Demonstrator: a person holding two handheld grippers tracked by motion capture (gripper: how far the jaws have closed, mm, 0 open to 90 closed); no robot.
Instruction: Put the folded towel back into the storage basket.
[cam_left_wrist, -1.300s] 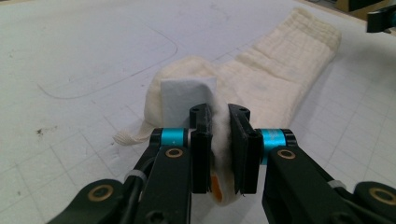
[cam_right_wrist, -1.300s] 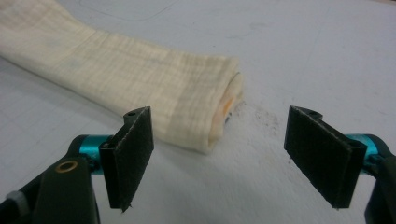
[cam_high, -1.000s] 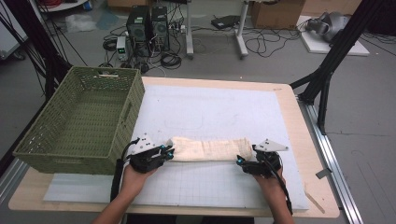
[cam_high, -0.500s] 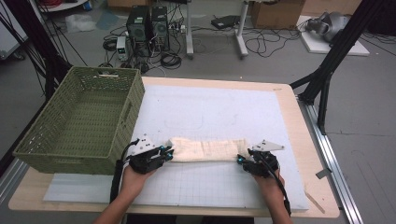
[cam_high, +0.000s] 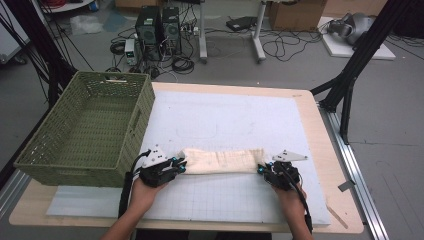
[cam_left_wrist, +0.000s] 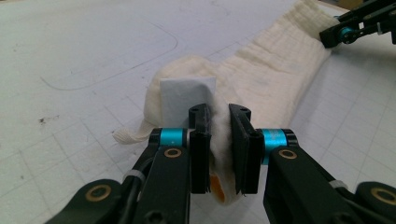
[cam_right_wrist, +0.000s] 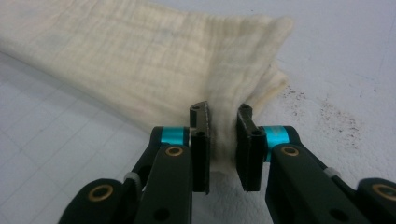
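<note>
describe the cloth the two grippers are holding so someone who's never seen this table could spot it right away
On the white mat, right of the green basket, lies a long cream cloth near the front edge. The left gripper and right gripper pinch its two ends. It is the mat's one soft, crinkled thing.

Cream cloth (cam_left_wrist: 261, 70) pinched between the left gripper (cam_left_wrist: 219, 116) jaws: clamped fold hidden behind the pads, orange mark below cut short. White label (cam_left_wrist: 187, 95) beyond the jaws: print unreadable. Cloth edge hidden likewise between the right gripper (cam_right_wrist: 223, 116) jaws. Forearms cut off in the high view.
</note>
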